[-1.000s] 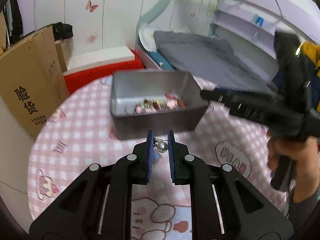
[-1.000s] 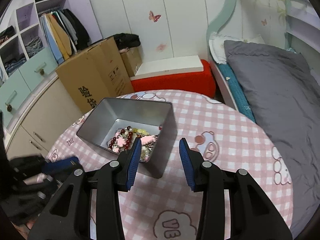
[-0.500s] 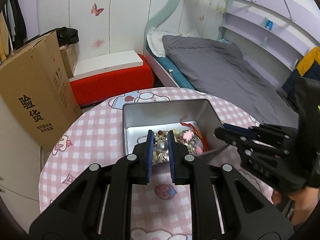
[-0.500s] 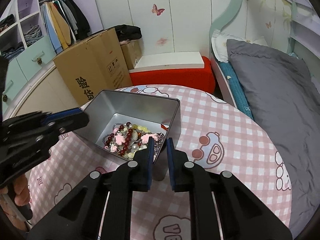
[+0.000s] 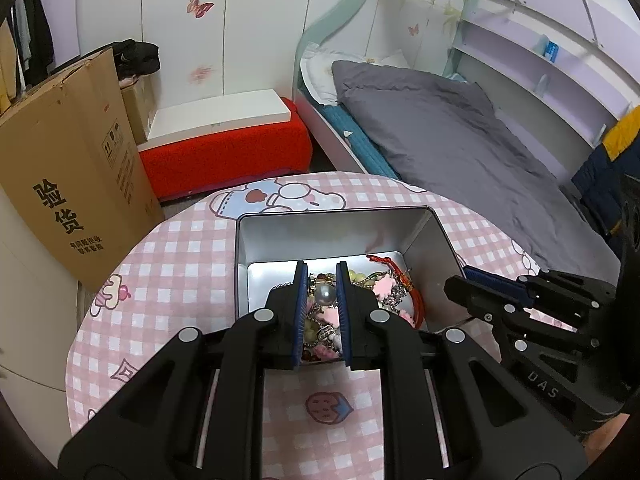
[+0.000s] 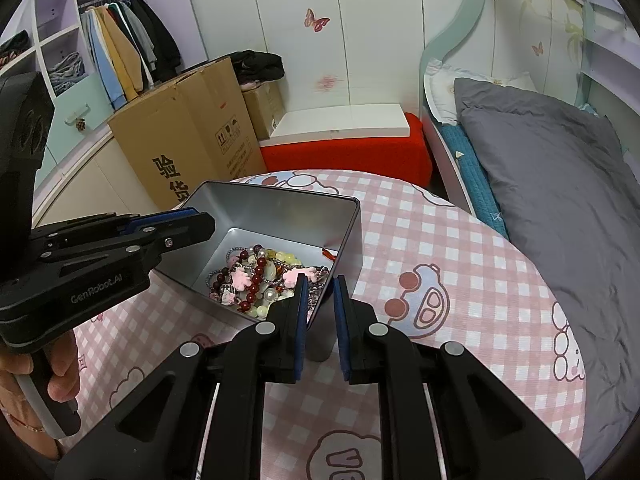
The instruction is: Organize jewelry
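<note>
A silver metal box [image 5: 320, 236] sits on the round pink checked table [image 5: 168, 280], with a pile of bead necklaces and pink charms [image 6: 260, 280] inside. My left gripper [image 5: 321, 280] is shut on a pearl earring [image 5: 325, 295] and holds it above the box's open top. My right gripper [image 6: 319, 292] is shut on the box's near right corner wall [image 6: 340, 256]; it also shows in the left wrist view [image 5: 480, 284]. The left gripper shows at the left of the right wrist view [image 6: 192, 224].
A brown cardboard carton [image 5: 68, 184] stands left of the table, a red bench with a white top [image 5: 224, 148] behind it, a bed with grey bedding [image 5: 440, 140] to the right. A wardrobe with hanging clothes [image 6: 120, 52] is at far left.
My left gripper rose and carried the pearl earring from in front of the box to over its inside. My right gripper closed from wide open onto the box's wall.
</note>
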`<state>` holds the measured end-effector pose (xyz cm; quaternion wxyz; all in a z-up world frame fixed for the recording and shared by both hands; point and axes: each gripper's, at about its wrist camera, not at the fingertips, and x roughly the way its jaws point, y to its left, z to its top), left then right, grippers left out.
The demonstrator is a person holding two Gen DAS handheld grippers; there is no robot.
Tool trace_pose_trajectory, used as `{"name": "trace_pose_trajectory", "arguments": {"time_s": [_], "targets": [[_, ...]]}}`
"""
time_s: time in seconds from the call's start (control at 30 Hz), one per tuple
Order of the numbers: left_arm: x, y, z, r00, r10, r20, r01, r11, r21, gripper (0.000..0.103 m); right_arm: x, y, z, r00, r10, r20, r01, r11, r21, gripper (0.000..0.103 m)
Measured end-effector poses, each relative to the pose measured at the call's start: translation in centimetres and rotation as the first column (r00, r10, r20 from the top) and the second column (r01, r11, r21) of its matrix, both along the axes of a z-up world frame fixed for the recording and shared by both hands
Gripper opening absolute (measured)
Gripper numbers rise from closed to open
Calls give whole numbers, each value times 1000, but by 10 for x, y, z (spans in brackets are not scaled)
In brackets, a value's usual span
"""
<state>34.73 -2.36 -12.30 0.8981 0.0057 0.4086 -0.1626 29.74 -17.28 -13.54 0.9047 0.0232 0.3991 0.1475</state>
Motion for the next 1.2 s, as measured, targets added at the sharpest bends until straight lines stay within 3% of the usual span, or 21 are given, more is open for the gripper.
{"name": "trace_pose_trajectory", "arguments": {"time_s": [0.07, 0.13, 0.2, 0.43, 0.5, 0.67, 0.97, 1.2], "targets": [[1, 0, 1, 1000, 5, -2, -5, 1000, 4, 15, 0, -1, 0, 1000, -1, -2, 1, 1000, 8, 11], [0, 1, 2, 1000, 11, -6, -11, 1000, 1, 23, 0, -1, 0, 1000, -2, -1, 2, 1000, 16, 12], [-3, 3, 6, 999, 30, 17, -30, 1000, 1, 66, -3, -2, 3, 1000, -4, 11, 4, 999, 32, 12], [-30, 9, 34, 990, 73, 117, -74, 997, 8, 67, -21, -7, 26, 997, -20, 78, 15, 998, 55, 12], [-44, 12, 48, 984, 93, 153, -95, 995, 6, 72, -33, -8, 39, 993, -22, 114, 16, 998, 58, 13], [-84, 18, 77, 957, 123, 262, -132, 991, 19, 87, -67, -9, 70, 976, -37, 214, 24, 998, 63, 39], [-165, 31, 120, 906, 173, 387, -163, 985, -60, 91, -153, -1, 126, 907, -48, 419, 46, 999, 14, 71], [-224, 29, 140, 859, 171, 483, -165, 985, -55, 92, -202, 6, 145, 852, -46, 522, 63, 998, -16, 83]]}}
